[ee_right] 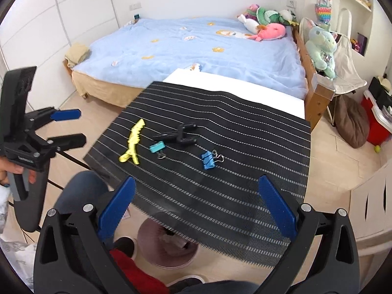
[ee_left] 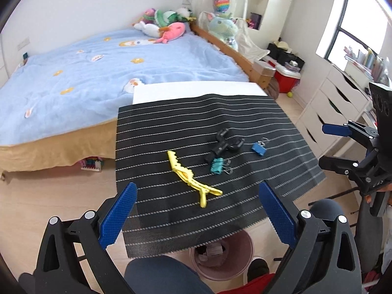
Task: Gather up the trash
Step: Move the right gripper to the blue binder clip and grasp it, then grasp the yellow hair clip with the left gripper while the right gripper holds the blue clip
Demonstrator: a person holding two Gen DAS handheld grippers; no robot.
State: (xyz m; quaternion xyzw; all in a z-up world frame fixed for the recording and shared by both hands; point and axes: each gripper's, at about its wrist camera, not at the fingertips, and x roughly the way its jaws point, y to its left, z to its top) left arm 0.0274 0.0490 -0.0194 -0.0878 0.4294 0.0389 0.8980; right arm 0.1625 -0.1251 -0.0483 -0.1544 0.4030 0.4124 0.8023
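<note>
Four small items lie in a loose cluster on the black striped mat [ee_left: 171,127] that covers a white table [ee_left: 196,89]. The yellow clip [ee_left: 189,178] lies nearest the person, long and toothed, its handles pointing toward the near edge. Just beyond it sits the teal binder clip [ee_left: 216,166], wire loops out to one side. The black clip [ee_left: 224,143] lies touching or just beside the teal one, farther back. The blue binder clip [ee_left: 258,148] rests a little apart, toward the right of the mat.

Under the near edge of the mat stands a pink bin [ee_left: 223,257] on the wood floor, with some scraps inside; the mat hides part of its rim. A knee in dark trousers [ee_left: 161,276] shows beside it.

The left gripper [ee_left: 196,216] hovers over the near edge of the mat, its blue pads spread wide with nothing between them; the yellow clip lies just ahead of the gap. The right gripper [ee_right: 196,210] hangs likewise over the mat's near edge, pads wide apart and holding nothing, the blue binder clip ahead of it. Each gripper shows in the other's view, off the side of the mat, jaws apart.

Behind the table is a bed [ee_left: 98,68] with a blue cover and plush toys [ee_left: 164,24] at its far end. White drawers [ee_left: 335,107] stand to the right.
</note>
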